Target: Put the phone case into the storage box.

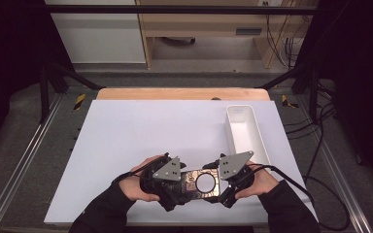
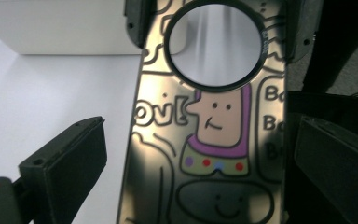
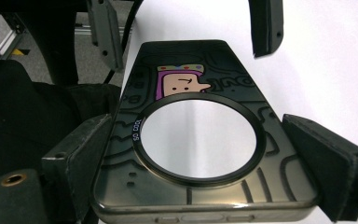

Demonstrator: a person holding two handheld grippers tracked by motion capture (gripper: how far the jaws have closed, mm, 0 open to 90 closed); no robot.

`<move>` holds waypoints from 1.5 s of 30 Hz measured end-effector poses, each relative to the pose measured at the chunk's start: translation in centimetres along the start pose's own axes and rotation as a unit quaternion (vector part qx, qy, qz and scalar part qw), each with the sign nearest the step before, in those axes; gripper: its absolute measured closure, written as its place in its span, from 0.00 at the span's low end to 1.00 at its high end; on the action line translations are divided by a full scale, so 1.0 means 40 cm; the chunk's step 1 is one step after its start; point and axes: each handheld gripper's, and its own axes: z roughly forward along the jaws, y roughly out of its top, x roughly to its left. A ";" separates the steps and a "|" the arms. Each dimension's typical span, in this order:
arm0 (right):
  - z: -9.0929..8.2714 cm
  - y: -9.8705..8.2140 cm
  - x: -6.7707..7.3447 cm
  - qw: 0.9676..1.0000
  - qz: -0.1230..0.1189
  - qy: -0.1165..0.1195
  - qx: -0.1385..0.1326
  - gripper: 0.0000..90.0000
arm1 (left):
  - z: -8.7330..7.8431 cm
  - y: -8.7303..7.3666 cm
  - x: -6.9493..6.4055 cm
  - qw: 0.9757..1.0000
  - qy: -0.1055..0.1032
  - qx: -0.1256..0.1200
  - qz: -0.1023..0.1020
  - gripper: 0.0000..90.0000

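A phone (image 1: 201,183) in a dark cartoon-printed case with a round mirror ring lies between my two grippers near the table's front edge. In the right gripper view, the right gripper (image 3: 196,120) has its pads against both long edges of the phone (image 3: 191,154), near the mirror ring. From the opposite end the left gripper (image 2: 198,126) straddles the phone (image 2: 214,135). Its jaws stand wide, with a gap on each side. In the high view the left gripper (image 1: 187,187) and the right gripper (image 1: 218,182) face each other, each held in a hand.
A long white bin (image 1: 229,127) stands on the white sheet (image 1: 141,141) to the right, just beyond the right gripper. The sheet's far and left parts are bare. Metal rails and cables run along both sides of the table.
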 end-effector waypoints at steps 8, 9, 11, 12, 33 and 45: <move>-0.023 0.003 -0.009 1.000 0.012 -0.002 0.028 0.13 | -0.011 -0.027 0.007 0.999 0.010 0.003 -0.032 0.00; -0.026 0.003 -0.011 0.999 0.014 -0.001 0.032 0.13 | -0.011 -0.030 0.007 0.999 0.008 0.004 -0.036 0.00; -0.033 0.004 -0.014 0.999 0.018 -0.001 0.044 0.13 | -0.009 -0.034 0.008 0.999 0.010 0.009 -0.037 0.00; -0.035 0.005 -0.014 0.999 0.019 -0.002 0.047 0.13 | -0.008 -0.036 0.007 0.999 0.007 0.011 -0.038 0.01; -0.033 0.076 -0.036 0.989 0.010 0.007 0.148 0.13 | 0.024 -0.052 0.018 0.997 -0.008 0.050 -0.058 0.03; -0.021 0.121 -0.049 0.981 0.001 0.018 0.195 0.13 | 0.040 -0.049 0.024 0.996 -0.022 0.056 -0.060 0.01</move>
